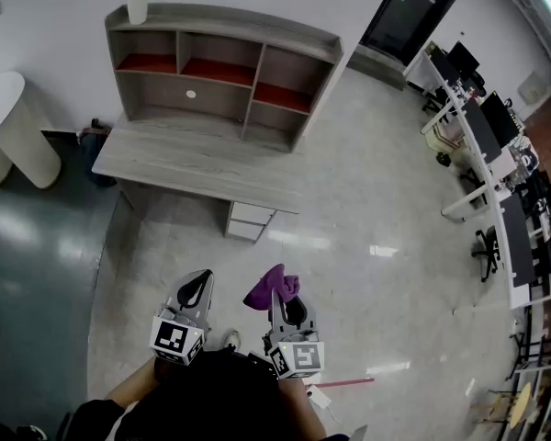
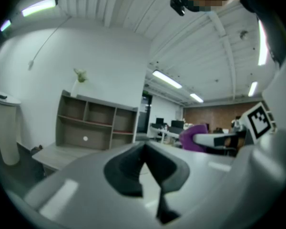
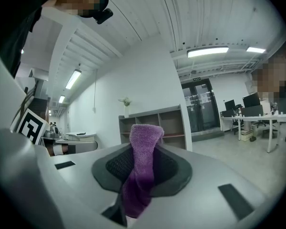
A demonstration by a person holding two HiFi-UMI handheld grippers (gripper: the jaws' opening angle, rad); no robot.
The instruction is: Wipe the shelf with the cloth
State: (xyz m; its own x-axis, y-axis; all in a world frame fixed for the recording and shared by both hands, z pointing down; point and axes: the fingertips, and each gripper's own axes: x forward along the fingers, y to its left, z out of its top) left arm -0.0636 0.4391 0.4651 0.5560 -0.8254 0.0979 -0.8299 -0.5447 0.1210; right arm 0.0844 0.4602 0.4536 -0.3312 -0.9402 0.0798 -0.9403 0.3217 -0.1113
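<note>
Right gripper [image 1: 290,307] has its fingers closed on the purple cloth [image 1: 274,288]; a bunched end pokes up past the fingertips and the rest hangs down between them. Left gripper [image 1: 196,291] has its fingers pressed together with nothing between them. Both grippers are held side by side over the pale floor [image 1: 367,209], well apart from the shelf [image 1: 222,70]. The shelf sits at the back of the grey wood surface [image 1: 197,162] against the wall, its upper compartments lined red. White vase [image 1: 137,4] on the shelf's top left end. Drawer unit [image 1: 249,221] under the surface.
</note>
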